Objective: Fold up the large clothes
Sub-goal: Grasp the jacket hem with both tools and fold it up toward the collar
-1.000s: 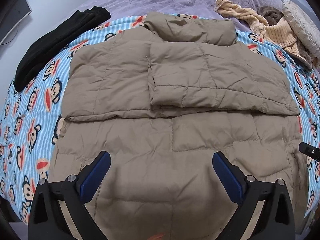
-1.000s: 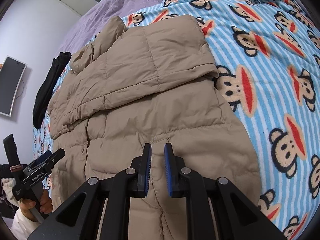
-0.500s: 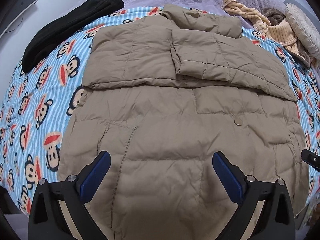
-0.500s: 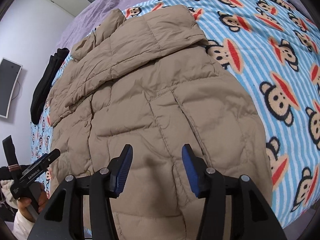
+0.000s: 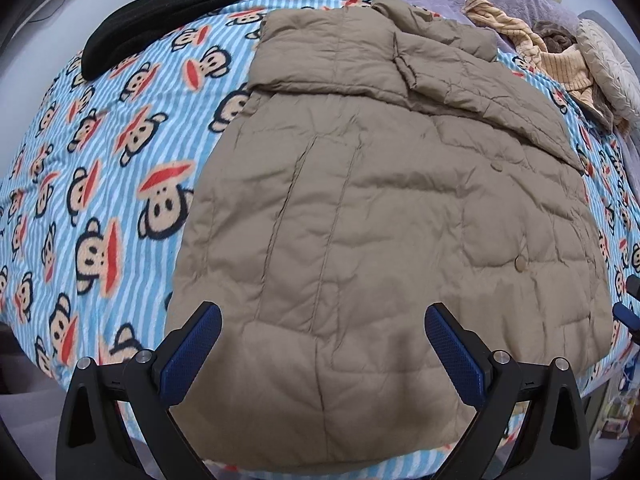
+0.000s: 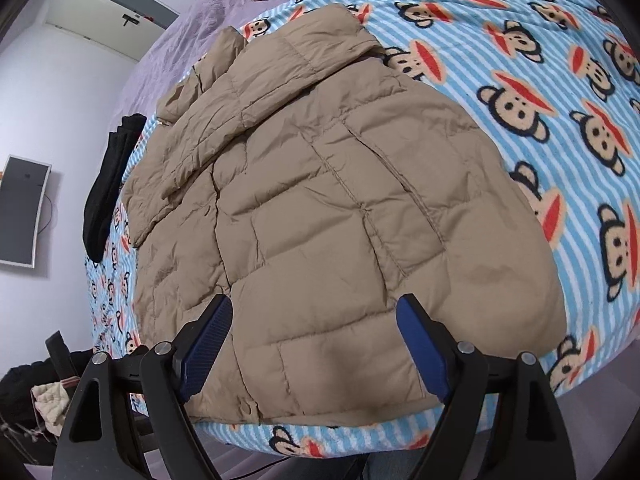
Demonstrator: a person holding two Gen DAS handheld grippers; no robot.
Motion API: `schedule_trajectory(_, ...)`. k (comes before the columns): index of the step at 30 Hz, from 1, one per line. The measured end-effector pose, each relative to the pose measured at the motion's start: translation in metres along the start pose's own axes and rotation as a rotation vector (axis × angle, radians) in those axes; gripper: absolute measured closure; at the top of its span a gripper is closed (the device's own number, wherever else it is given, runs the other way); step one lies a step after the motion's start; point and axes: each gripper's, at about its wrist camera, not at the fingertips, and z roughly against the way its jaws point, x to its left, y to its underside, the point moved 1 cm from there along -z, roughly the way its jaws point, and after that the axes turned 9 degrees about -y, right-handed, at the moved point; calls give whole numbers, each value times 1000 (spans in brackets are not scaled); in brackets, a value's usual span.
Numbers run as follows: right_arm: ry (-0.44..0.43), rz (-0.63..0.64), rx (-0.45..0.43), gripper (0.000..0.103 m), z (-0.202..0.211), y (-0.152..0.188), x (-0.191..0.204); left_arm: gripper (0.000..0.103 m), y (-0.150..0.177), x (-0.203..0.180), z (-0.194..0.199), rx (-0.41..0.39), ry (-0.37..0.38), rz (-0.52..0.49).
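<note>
A tan quilted puffer jacket (image 5: 384, 208) lies flat on the bed, collar at the far end, both sleeves folded across its chest. Its hem reaches the bed's near edge. My left gripper (image 5: 322, 326) hovers open above the hem, nothing between its blue pads (image 5: 192, 352). In the right wrist view the same jacket (image 6: 328, 216) fills the middle, and my right gripper (image 6: 316, 322) stands open over the hem near a snap button, holding nothing. The tip of the right gripper (image 5: 630, 300) pokes in at the left view's right edge.
A blue striped blanket with monkey faces (image 5: 104, 168) covers the bed. A black garment (image 5: 168, 20) lies at the far left, a beige knit garment (image 5: 536, 48) and a pillow (image 5: 612, 68) at the far right. A monitor (image 6: 20, 208) hangs on the wall.
The right gripper went from shut to wide open. Both grippers have drawn back toward the jacket's hem at the bed's near edge, so more of the jacket and blanket shows.
</note>
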Motion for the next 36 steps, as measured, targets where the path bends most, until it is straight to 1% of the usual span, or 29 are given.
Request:
schedule_trajectory(5,21,-50,69,16,-4,12,-13,1,22,16,15,16,7,39)
schedule_trajectory(7,13,-65,94,16,-7,15,-18,1,29,19,18,22,8,53)
schedule_trajectory(10,-9,-72,126,16,-6,17,-22,1,40,20,18,48,-11,78)
schedule_trajectory(12,-13,-53,130,16,-2,19,-23,1,45,17,16,68,4,91)
schedule_trajectory(13,-13,-48,133,15,0,20,-25,1,48,15,16,77,9,97)
schedule_trajectory(14,-16,-51,138,10,1,21,-27,1,51,13,17,82,14,102)
schedule_trajectory(15,-23,-63,142,1,2,22,-30,1,54,11,18,88,20,104)
schedule_trajectory(20,-68,-140,122,0,11,30,-47,1,65,6,22,112,49,99)
schedule_trajectory(24,-66,-209,142,0,10,34,-67,1,74,15,19,145,99,136)
schedule_trajectory(27,-111,-309,146,0,8,38,-88,1,82,27,12,175,148,186)
schedule_trajectory(32,-196,-431,119,0,4,43,-108,1,99,49,-11,254,272,305)
schedule_trajectory(35,-238,-472,101,0,-2,43,-115,1,106,52,-30,298,364,384)
schedule_trajectory(36,-244,-486,99,0,-5,42,-117,1,106,49,-35,307,382,399)
